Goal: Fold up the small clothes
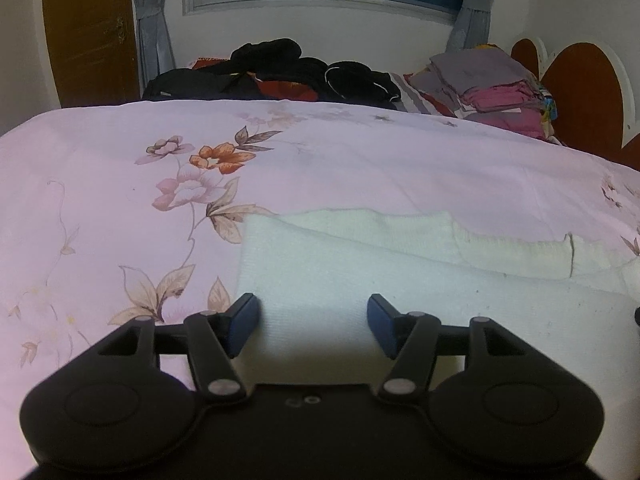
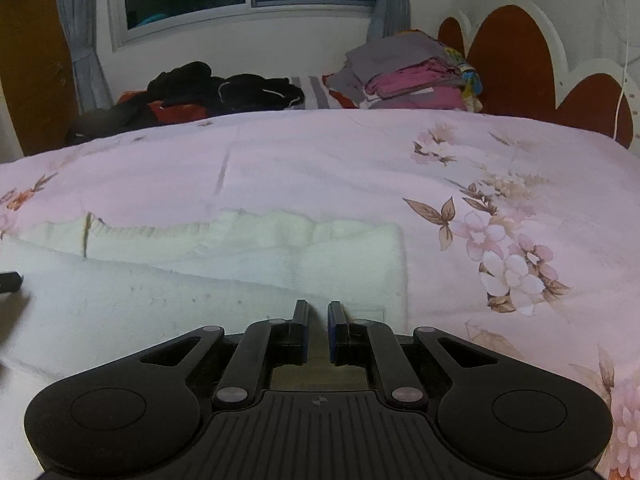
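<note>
A white knitted garment (image 1: 360, 280) lies flat on the pink floral bedspread (image 1: 120, 200), its far part folded over with a ribbed hem showing. My left gripper (image 1: 312, 314) hovers over the garment's near left portion, open, with only the flat cloth beneath the gap between its blue pads. In the right wrist view the same garment (image 2: 200, 272) spreads to the left. My right gripper (image 2: 318, 316) is shut just above its near right portion, with only a narrow slit between the pads. I cannot see any cloth pinched there.
Dark clothes (image 1: 288, 72) are heaped at the far side of the bed, with a stack of folded grey and pink laundry (image 1: 492, 84) to their right. A brown headboard (image 2: 516, 56) stands at the right, and a window with curtains is behind.
</note>
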A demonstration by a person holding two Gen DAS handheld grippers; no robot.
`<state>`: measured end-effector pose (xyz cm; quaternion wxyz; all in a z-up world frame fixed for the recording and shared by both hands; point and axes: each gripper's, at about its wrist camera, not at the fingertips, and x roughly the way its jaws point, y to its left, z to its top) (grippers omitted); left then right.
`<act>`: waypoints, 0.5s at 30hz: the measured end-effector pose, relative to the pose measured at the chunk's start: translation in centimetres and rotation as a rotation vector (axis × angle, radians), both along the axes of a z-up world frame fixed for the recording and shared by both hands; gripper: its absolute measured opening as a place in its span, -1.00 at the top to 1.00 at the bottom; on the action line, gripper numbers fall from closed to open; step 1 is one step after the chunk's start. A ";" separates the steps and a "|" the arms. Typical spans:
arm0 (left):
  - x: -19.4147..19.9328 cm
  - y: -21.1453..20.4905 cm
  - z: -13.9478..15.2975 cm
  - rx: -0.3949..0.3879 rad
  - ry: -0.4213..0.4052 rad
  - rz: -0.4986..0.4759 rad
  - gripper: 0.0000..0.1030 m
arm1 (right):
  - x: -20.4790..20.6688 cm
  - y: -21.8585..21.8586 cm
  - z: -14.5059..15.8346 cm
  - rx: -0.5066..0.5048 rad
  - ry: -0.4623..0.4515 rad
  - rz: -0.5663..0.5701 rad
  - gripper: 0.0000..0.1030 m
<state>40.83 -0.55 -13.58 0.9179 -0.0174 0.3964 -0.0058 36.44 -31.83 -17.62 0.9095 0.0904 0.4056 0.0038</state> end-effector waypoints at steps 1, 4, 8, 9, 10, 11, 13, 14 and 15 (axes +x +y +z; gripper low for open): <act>-0.1 0.0 0.1 0.002 0.003 0.000 -0.19 | 0.0 -0.1 0.2 0.003 0.003 -0.005 0.86; -0.5 -0.2 0.5 0.010 0.006 -0.005 -0.16 | -0.5 -0.4 1.2 0.014 -0.011 -0.023 0.86; -1.3 -0.5 1.0 0.007 0.005 -0.010 -0.16 | -1.4 -0.1 1.7 0.022 -0.009 -0.005 0.86; -1.6 -0.6 1.2 0.007 0.004 -0.012 -0.16 | -1.6 -0.1 1.7 0.030 -0.005 -0.004 0.86; -1.8 -0.8 1.4 0.005 0.004 -0.017 -0.16 | -1.9 -0.1 1.7 0.042 -0.005 -0.004 0.86; -2.2 -0.9 1.6 0.001 0.001 -0.025 -0.16 | -2.2 -0.1 1.8 0.049 -0.008 -0.004 0.86; -2.8 -1.3 2.1 0.004 -0.006 -0.037 -0.16 | -2.6 0.0 2.1 0.049 -0.010 0.002 0.86; -3.2 -1.5 2.3 0.004 -0.012 -0.044 -0.17 | -2.7 0.0 2.2 0.053 -0.010 0.009 0.86; -3.5 -1.8 2.4 0.005 -0.014 -0.050 -0.17 | -3.0 0.1 2.3 0.056 -0.009 0.011 0.86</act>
